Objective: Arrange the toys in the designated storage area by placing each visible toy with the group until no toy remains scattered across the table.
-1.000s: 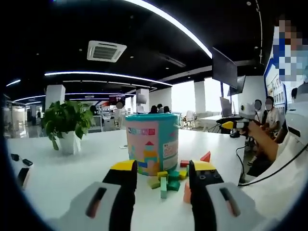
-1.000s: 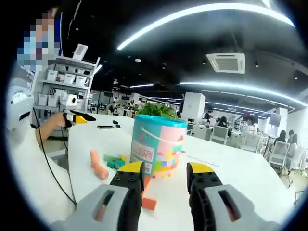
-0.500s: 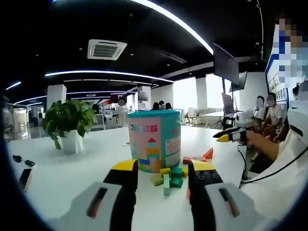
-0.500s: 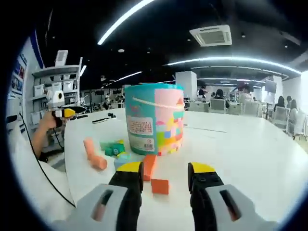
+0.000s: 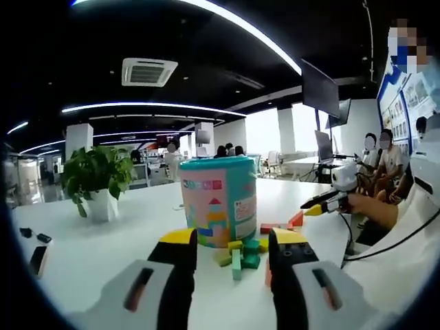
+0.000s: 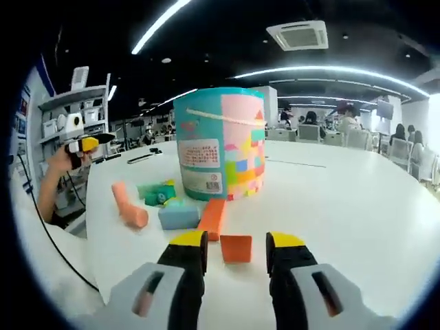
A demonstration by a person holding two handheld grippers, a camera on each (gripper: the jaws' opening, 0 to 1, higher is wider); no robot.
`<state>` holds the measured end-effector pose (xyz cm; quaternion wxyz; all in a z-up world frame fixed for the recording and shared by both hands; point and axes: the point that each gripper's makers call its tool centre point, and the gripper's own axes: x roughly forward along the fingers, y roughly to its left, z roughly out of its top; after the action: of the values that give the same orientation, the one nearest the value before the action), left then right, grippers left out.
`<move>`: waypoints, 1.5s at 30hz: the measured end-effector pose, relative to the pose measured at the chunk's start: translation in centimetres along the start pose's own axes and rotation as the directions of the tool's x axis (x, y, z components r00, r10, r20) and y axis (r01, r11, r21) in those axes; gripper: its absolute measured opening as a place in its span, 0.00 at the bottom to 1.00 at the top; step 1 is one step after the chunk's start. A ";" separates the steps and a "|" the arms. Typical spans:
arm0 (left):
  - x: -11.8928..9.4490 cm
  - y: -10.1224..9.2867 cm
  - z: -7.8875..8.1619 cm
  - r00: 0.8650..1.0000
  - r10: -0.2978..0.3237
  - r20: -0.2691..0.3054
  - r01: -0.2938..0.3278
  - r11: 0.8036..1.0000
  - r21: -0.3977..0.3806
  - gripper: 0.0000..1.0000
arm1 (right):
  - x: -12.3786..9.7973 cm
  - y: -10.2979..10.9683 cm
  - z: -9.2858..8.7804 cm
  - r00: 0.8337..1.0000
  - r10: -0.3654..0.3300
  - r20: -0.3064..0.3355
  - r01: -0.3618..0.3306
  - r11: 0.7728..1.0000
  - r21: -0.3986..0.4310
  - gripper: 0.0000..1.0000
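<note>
I am working over a white bench (image 6: pixel 357 206) with the tall teal and pink bucket (image 6: pixel 220 144) standing near its middle and the blocks lying loose round its foot. Beside the bucket I am seeing a pink cylinder (image 6: pixel 129 206), a pale blue block (image 6: pixel 179 216), a long orange bar (image 6: pixel 212 218) and, nearest me, a small orange block (image 6: pixel 236 248). My right tongs (image 6: pixel 236 249) are standing open and holding nothing, with that small orange block sitting right between the jaw tips, so I am judging this the block in hand. To take it cleanly I am planning to lower until the tips bracket its flat sides, keep it centred, then close squarely; the orange bar lies just beside it, and a skewed approach could nudge it. My left tongs (image 5: pixel 234 247) are likewise open and empty, looking at the bucket's other side, where green blocks (image 5: pixel 242 260), a yellow piece (image 5: pixel 234 245) and a red wedge (image 5: pixel 296 220) are clustering close to its base. A potted plant (image 5: pixel 96 180) stands well apart on the bench. Whether the bucket's top is open, I cannot tell.
</note>
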<state>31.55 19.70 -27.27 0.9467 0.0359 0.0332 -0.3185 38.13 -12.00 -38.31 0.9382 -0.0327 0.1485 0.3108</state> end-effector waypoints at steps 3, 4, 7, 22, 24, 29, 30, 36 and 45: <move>-0.1 0.3 0.0 1.000 0.008 0.002 -0.008 1.000 -0.006 0.42 | 0.4 -0.1 -0.3 1.000 -0.020 -0.015 0.019 0.999 -0.027 0.32; -0.2 0.3 -0.1 1.000 0.009 0.001 -0.009 1.000 -0.006 0.42 | 0.5 -0.1 -0.4 1.000 -0.021 -0.018 0.021 0.999 -0.031 0.32; -0.1 0.4 -0.2 1.000 0.008 -0.003 -0.008 1.000 -0.007 0.42 | 1.1 0.1 -0.7 0.999 -0.017 -0.032 0.016 0.999 -0.034 0.32; -0.1 0.4 -0.4 1.000 0.010 -0.008 -0.010 1.000 -0.006 0.42 | 0.1 1.0 2.0 0.998 -0.019 0.058 0.020 1.000 -0.006 0.20; 0.0 0.2 -0.4 1.000 0.005 -0.011 -0.005 1.000 -0.003 0.42 | -0.3 1.4 2.6 0.997 -0.005 0.081 0.004 1.000 0.011 0.20; 0.0 0.2 -0.5 1.000 0.004 -0.015 -0.004 1.000 -0.004 0.42 | -1.5 2.5 5.4 0.988 0.054 0.141 -0.059 0.998 0.033 0.20; 0.0 0.1 -0.6 1.000 0.004 -0.015 -0.004 1.000 -0.004 0.42 | -1.7 2.8 6.0 0.986 0.066 0.154 -0.071 0.997 0.028 0.20; 0.0 0.2 -0.8 1.000 0.004 -0.017 -0.004 1.000 -0.009 0.42 | -2.4 4.3 7.9 0.978 0.105 0.178 -0.110 0.994 0.016 0.20; -0.2 0.4 -1.1 1.000 0.006 -0.023 -0.007 1.000 -0.013 0.42 | -2.5 4.6 11.7 0.957 0.166 0.236 -0.173 0.985 0.006 0.20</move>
<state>31.63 20.22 -28.29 0.9475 0.0336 0.0460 -0.3148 36.48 -7.96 -26.28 0.9194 0.0295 0.0429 0.3898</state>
